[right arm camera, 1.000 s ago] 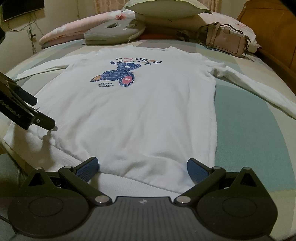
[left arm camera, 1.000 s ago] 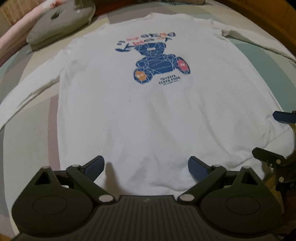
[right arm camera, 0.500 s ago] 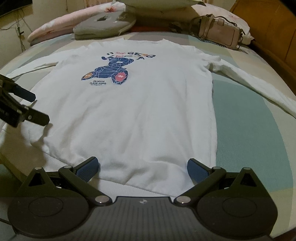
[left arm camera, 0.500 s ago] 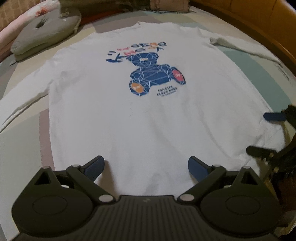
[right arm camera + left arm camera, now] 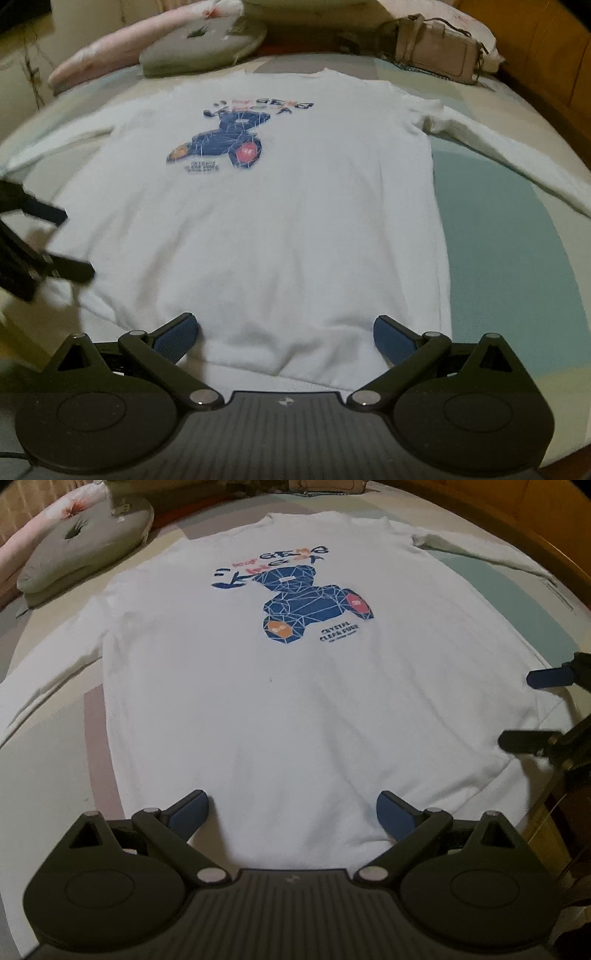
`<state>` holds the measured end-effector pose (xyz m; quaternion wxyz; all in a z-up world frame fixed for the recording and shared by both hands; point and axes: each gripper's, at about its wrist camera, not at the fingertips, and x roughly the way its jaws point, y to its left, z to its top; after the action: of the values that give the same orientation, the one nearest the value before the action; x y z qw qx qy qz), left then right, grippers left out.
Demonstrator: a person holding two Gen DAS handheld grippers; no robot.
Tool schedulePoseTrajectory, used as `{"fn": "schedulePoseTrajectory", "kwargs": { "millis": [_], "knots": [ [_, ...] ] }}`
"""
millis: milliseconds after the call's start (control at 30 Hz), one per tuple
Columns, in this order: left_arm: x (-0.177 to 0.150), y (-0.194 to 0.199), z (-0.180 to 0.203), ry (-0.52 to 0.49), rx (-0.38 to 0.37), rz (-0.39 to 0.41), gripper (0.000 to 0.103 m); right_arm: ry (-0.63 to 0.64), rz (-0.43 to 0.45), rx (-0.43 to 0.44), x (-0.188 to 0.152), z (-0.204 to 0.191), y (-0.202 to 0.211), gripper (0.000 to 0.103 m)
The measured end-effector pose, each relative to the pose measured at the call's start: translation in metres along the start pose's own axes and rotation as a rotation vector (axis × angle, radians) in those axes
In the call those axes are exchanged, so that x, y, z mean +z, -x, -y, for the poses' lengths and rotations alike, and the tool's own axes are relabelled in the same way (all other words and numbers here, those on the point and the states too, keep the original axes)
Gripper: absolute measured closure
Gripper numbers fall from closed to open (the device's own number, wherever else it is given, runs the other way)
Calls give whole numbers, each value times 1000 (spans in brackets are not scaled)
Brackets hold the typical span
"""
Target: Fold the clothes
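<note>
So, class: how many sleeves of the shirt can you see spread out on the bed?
2. One sleeve runs out to the shirt's right, the other to its left. Both cuffs run out of view.

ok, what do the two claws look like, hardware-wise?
Both look alike. The left claw and right claw each have two black linkage arms with silver pivot pins, ending in textured blue pads. These fold back to two round black housings on a ribbed dark grey body with a small pale logo. A thin dark cable shows at the right wrist view's lower left. No hands or sleeves visible.
</note>
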<state>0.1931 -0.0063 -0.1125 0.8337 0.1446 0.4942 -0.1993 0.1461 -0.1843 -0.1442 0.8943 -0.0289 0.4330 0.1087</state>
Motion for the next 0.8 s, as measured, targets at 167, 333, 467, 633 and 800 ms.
{"fn": "schedulePoseTrajectory", "kwargs": {
  "millis": [167, 333, 467, 633, 800],
  "knots": [
    [1, -4, -3, -1, -10, -13, 0, -2, 4, 0, 0, 1, -3, 0],
    [3, -4, -3, -29, -16, -24, 0, -1, -41, -7, 8, 0, -7, 0],
    [-3, -2, -8, -64, -44, -13, 0, -12, -78, -22, 12, -2, -9, 0],
    [-3, -3, -15, -105, -81, -8, 0, -33, -130, -52, 19, -6, -12, 0],
    [0, -5, -14, -131, -81, -8, 0, -46, -188, -64, 29, -8, -19, 0]
  ]
}}
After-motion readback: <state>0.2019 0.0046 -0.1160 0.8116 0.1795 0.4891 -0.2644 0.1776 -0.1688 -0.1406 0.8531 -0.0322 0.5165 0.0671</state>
